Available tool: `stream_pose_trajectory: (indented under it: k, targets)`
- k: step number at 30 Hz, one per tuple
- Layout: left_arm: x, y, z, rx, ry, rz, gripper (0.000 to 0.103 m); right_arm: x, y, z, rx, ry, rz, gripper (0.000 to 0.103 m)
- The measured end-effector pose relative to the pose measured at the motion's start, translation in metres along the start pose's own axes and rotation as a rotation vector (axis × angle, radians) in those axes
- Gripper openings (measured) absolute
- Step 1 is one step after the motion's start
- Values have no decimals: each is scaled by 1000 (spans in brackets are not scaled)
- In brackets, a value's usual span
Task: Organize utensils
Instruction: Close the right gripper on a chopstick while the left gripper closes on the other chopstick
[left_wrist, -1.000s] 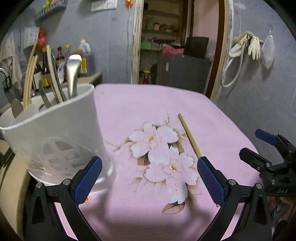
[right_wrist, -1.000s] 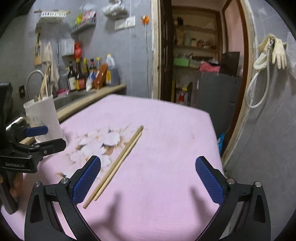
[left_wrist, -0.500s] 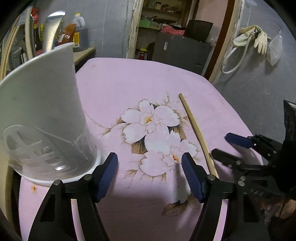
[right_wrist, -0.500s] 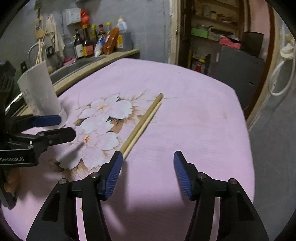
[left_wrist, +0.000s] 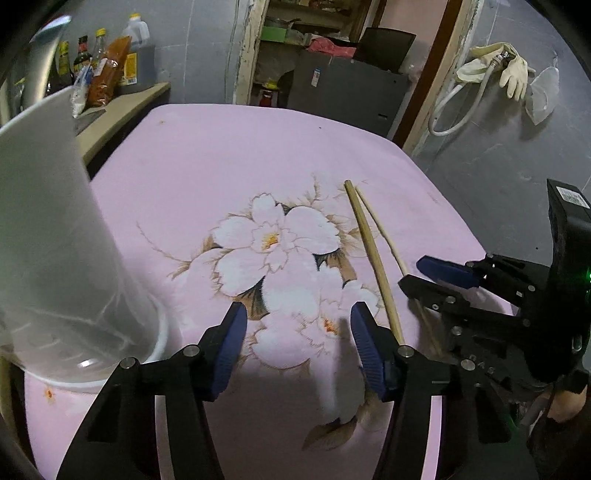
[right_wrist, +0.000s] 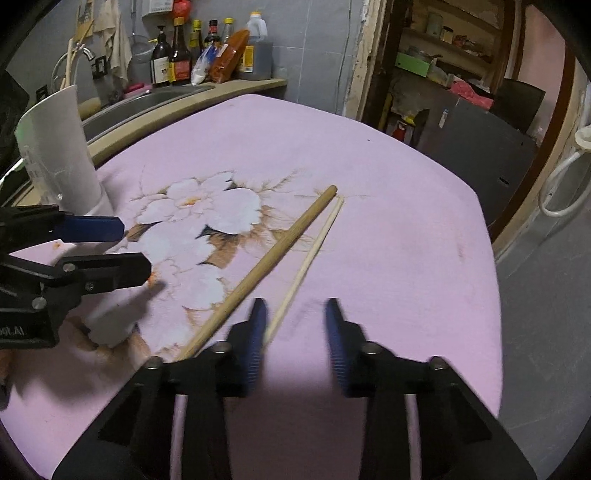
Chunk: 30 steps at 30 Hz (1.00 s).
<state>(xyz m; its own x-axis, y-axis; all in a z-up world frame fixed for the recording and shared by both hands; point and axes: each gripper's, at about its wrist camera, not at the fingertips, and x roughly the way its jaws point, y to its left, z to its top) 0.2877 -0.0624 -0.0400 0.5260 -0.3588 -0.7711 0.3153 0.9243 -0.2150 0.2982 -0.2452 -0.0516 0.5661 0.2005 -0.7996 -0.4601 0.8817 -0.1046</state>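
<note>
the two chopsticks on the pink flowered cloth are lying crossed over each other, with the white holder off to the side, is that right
Not crossed. In the right wrist view the thick chopstick and the thin chopstick lie side by side on the pink flowered cloth; the white holder does stand off to the side.

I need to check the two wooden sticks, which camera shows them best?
The right wrist view: both wooden sticks lie nearly full length on the pink cloth. The left wrist view shows them too, lower ends hidden behind grippers.

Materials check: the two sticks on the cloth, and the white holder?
Thick stick: looks like wood or bamboo, tan, matte, faint grain. Thin stick: paler, likely bamboo, unvarnished. White holder: probably plastic, smooth, slightly translucent, with slotted cutouts low on its wall.
</note>
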Motion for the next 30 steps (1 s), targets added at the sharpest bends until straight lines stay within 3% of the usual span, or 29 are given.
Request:
stream_pose_trajectory:
  k: [2,4,14,17,19,21,23,30]
  targets:
    - [1,0,2,11,12,-8,52,-3,-5,-1,-12,9,9,10]
    - [3,-5,3,21,19,-7,52,-6,-10,-2,-28,22,9,6]
    - [28,-32,18,71,66,-65,52,-26,-40,-21,-12,30,-30,5]
    - [39,-42,28,108,105,-36,52,-30,-50,-25,21,38,-11,5]
    - [47,-47,37,127,124,-32,48,-31,-57,-26,54,45,17,5]
    - [55,-49,46,126,150,-19,35,-30,-62,-25,87,51,48,5]
    - [63,-46,54,117,165,-16,30,-27,-69,-21,122,67,81,5]
    - [77,-37,77,120,225,-43,23,-10,-76,-2,148,112,92,7]
